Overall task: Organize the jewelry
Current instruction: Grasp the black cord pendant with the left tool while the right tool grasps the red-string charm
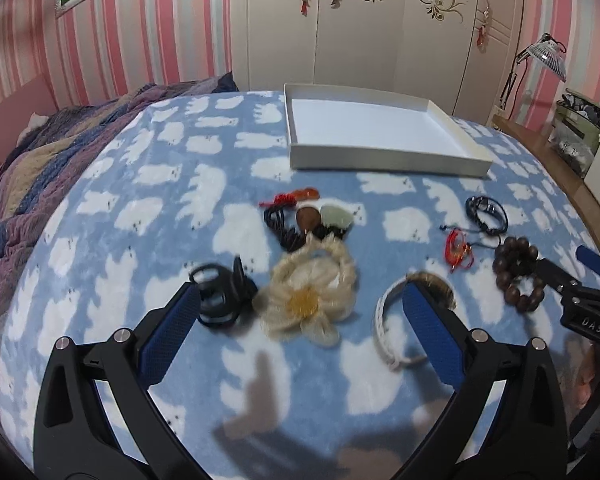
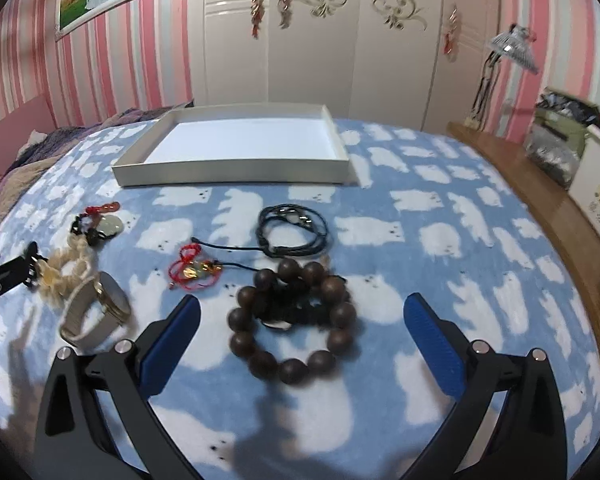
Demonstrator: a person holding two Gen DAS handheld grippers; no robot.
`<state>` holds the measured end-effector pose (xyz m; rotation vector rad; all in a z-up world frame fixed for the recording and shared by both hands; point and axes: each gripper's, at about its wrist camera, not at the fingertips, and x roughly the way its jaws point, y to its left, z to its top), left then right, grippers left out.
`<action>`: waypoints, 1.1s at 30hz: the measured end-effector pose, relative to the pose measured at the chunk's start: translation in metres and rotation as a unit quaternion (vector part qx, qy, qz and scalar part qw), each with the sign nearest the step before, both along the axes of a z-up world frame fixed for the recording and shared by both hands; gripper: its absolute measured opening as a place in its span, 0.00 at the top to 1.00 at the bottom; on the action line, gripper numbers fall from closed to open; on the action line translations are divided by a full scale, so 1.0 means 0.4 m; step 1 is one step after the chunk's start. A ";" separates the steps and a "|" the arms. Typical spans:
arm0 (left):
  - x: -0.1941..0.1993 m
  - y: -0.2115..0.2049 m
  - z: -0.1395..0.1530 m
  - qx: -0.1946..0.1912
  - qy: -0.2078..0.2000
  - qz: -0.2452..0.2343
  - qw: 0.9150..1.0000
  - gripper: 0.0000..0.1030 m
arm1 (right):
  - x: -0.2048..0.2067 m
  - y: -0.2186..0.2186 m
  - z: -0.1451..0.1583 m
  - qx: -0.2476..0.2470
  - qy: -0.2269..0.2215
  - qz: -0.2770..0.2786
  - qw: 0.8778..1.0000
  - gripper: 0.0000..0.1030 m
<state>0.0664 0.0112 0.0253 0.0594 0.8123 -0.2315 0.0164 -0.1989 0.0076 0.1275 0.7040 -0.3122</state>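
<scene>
One white tray (image 1: pixel 384 162), one wooden bead bracelet (image 2: pixel 292 320), one watch (image 2: pixel 96 312), one black hair clip (image 1: pixel 220 296).

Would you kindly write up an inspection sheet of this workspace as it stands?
Surface: blue blanket with white bear print, over a bed.
Job's things: empty white tray at the back; wooden bead bracelet, black cord bracelet, red string bracelet, watch, cream flower piece, black hair claw, pendants all on the blanket.
Clutter: nothing seen.
Grippers: left tool open; right tool open over the beads.
Cables: nothing seen.
Surroundings: striped pink wall, white wardrobe, lamp.
</scene>
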 end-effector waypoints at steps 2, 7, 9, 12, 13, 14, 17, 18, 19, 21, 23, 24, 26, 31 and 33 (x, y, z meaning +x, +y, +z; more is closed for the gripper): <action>0.015 -0.007 0.009 0.006 0.006 -0.009 1.000 0.03 | 0.009 -0.003 0.008 0.006 -0.002 -0.004 1.000 0.02; 0.059 0.001 0.013 -0.006 0.037 -0.024 0.999 0.03 | 0.040 -0.005 0.019 0.008 0.008 0.000 1.000 0.02; 0.074 0.001 0.013 0.002 0.037 -0.020 0.999 0.03 | 0.054 -0.005 0.024 0.009 0.015 0.001 1.000 0.02; 0.100 0.008 0.016 0.026 0.044 -0.011 0.999 0.03 | 0.080 -0.002 0.032 0.015 0.035 0.008 0.999 0.02; 0.112 0.011 0.016 0.033 0.050 -0.010 0.998 0.03 | 0.090 -0.001 0.035 0.018 0.042 0.012 0.999 0.02; 0.120 0.014 0.014 0.035 0.055 -0.010 0.998 0.03 | 0.099 0.002 0.039 0.019 0.047 0.016 0.999 0.02; 0.142 0.024 0.010 0.031 0.072 -0.013 0.997 0.03 | 0.125 0.016 0.044 0.011 0.061 0.024 0.998 0.02; 0.148 0.025 0.008 0.034 0.076 -0.011 0.996 0.03 | 0.135 0.022 0.044 0.010 0.069 0.029 0.997 0.02; 0.160 0.027 0.003 0.038 0.085 -0.011 0.996 0.03 | 0.144 0.024 0.042 0.013 0.076 0.034 0.996 0.02; 0.175 0.033 -0.003 0.043 0.103 -0.011 0.994 0.04 | 0.162 0.030 0.036 0.018 0.099 0.044 0.994 0.03; 0.201 0.042 -0.006 0.044 0.131 -0.022 0.990 0.09 | 0.188 0.031 0.030 0.039 0.143 0.071 0.986 0.06; 0.211 0.044 -0.004 0.042 0.143 -0.030 0.988 0.11 | 0.200 0.030 0.028 0.053 0.163 0.084 0.982 0.10; 0.230 0.047 0.006 0.049 0.152 -0.041 0.986 0.11 | 0.227 0.029 0.026 0.076 0.206 0.103 0.970 0.18; 0.265 0.029 0.005 0.062 0.171 -0.069 0.981 0.12 | 0.272 0.069 0.006 0.085 0.251 0.135 0.955 0.34; 0.285 0.020 -0.010 0.060 0.189 -0.076 0.977 0.19 | 0.286 0.089 -0.006 0.087 0.262 0.148 0.950 0.36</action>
